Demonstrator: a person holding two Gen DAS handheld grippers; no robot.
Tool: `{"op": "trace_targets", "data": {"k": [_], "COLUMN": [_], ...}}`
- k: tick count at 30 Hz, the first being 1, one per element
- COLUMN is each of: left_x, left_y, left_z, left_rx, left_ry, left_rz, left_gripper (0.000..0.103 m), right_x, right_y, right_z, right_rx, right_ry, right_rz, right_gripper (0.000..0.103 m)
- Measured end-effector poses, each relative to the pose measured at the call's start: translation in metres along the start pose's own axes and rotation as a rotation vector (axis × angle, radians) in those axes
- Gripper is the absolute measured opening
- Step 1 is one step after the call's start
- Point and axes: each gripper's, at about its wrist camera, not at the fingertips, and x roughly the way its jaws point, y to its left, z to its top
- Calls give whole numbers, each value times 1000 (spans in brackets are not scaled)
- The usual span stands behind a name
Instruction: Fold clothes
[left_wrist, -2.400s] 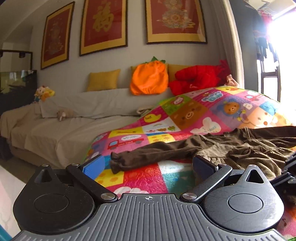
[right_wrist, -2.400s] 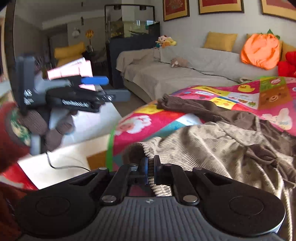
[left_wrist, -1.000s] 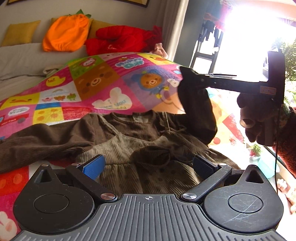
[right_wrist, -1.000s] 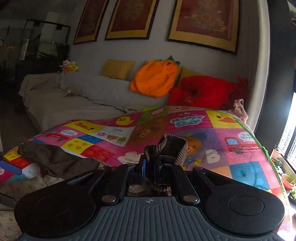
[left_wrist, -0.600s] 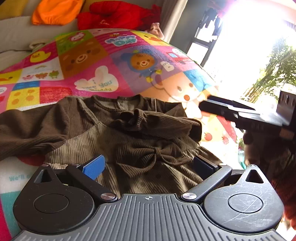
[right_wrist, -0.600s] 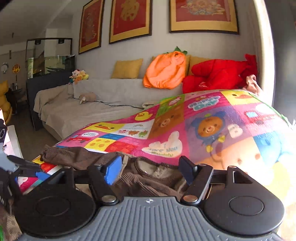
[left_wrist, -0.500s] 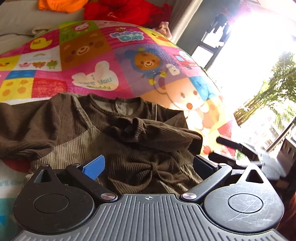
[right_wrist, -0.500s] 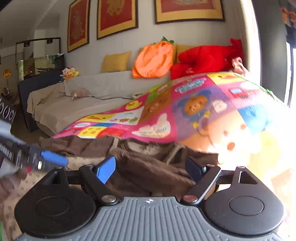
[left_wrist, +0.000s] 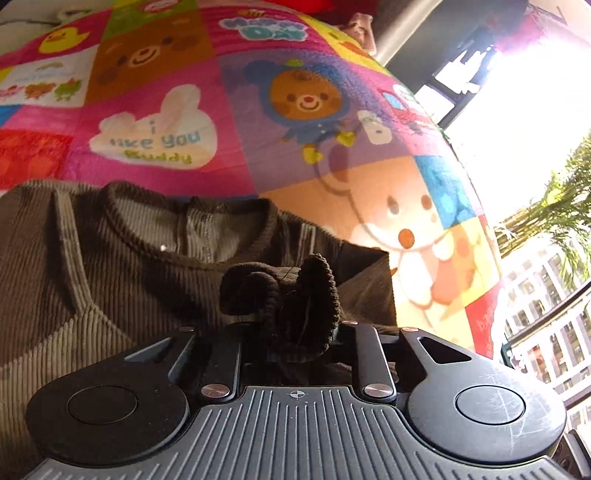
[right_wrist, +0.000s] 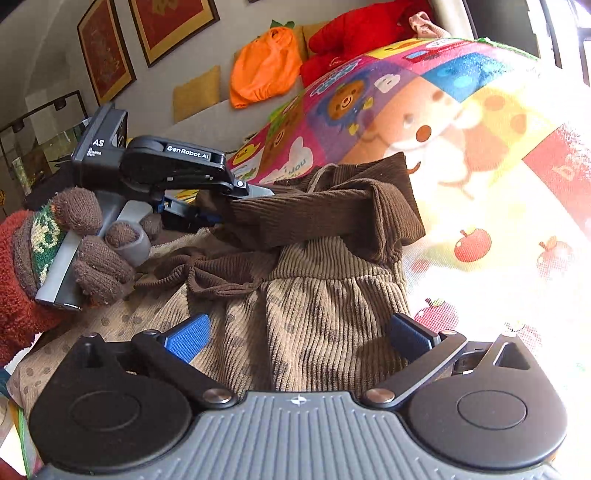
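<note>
A brown ribbed dress (left_wrist: 110, 258) lies on the colourful play mat (left_wrist: 166, 110), neckline toward the far side. Its dark sleeve cuff (left_wrist: 306, 295) bunches up between the fingers of my left gripper (left_wrist: 295, 332), whose jaws are closing on it. In the right wrist view the same left gripper (right_wrist: 236, 201), held by a gloved hand (right_wrist: 85, 251), pinches the end of the sleeve (right_wrist: 314, 214), which lies folded across the chest. My right gripper (right_wrist: 299, 336) hovers just above the lighter dotted skirt (right_wrist: 314, 314); its jaws are opening and grip nothing.
The mat's right edge (right_wrist: 517, 258) lies in strong sunlight from a window (left_wrist: 517, 92). Behind stands a sofa with an orange cushion (right_wrist: 266, 70), a yellow cushion (right_wrist: 195, 92) and a red plush (right_wrist: 362, 26).
My right gripper let go of the sleeve, opened wide and sank toward the skirt. My left gripper moved in over the chest and closed on the cuff.
</note>
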Motion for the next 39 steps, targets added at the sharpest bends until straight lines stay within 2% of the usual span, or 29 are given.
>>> {"op": "trace_targets", "data": {"k": [3, 4, 6, 8, 9, 10, 13, 15, 17, 19, 21, 23, 24, 25, 26, 29, 30, 32, 34, 36, 37, 38, 39], "left_x": [-38, -49, -66, -71, -71, -69, -73, -82, -83, -78, -60, -42, -34, -29, -30, -37, -42, -46, -39, -27, -24, -25, -31], "left_y": [-36, -41, -41, -28, -16, -2, 45, 71, 84, 92, 90, 79, 73, 66, 58, 34, 27, 22, 27, 36, 40, 44, 47], "left_z": [19, 19, 14, 0, -8, -15, -29, -29, -26, -22, -19, -21, -22, -22, -21, -17, -16, -14, -19, -30, -36, -40, -42], "left_rx": [234, 288, 360, 389, 379, 353, 199, 50, -78, -186, -234, -185, -153, -115, -70, 73, 128, 200, 228, 278, 304, 317, 312], "left_ry": [-247, -304, -370, -372, -351, -317, -204, -158, -118, -75, -34, -17, -9, -16, -44, -137, -175, -200, -158, -107, -97, -102, -119], "left_rz": [-38, -44, -46, 8, 51, 94, 188, 162, 89, 23, 9, 49, 73, 89, 95, 124, 160, 223, 276, 378, 420, 439, 446], "left_gripper": [20, 20, 24, 41, 45, 56, 70, 81, 95, 95, 95, 93, 88, 54, 29, 22, 22, 22, 24, 33, 43, 59, 64], "right_x": [2, 3, 3, 4, 4, 5, 5, 5, 6, 7, 8, 8, 9, 9, 9, 10, 10, 10, 11, 11, 12, 12, 13], "right_y": [4, 4, 5, 7, 8, 8, 8, 8, 9, 9, 11, 12, 13, 14, 14, 15, 15, 15, 15, 16, 17, 18, 18], "right_z": [-1, -1, -1, -2, -3, -3, -4, -3, -3, -3, -3, -2, -2, -2, -2, -3, -2, -2, -2, -2, -2, -3, -2], "right_rx": [-12, -14, -17, -22, -24, -24, -23, -23, -28, -36, -46, -59, -65, -68, -71, -71, -70, -69, -72, -80, -84, -89, -92], "right_ry": [4, 4, 2, 3, 4, 5, 7, 8, 11, 16, 22, 28, 31, 33, 34, 34, 33, 33, 34, 37, 39, 41, 43], "right_rz": [-14, -17, -23, -30, -34, -36, -34, -34, -38, -43, -50, -58, -62, -64, -66, -67, -66, -64, -63, -70, -74, -77, -80], "right_gripper": [103, 103, 103, 103, 103, 103, 103, 103, 103, 103, 103, 103, 103, 103, 103, 103, 103, 103, 103, 103, 103, 103, 103]}}
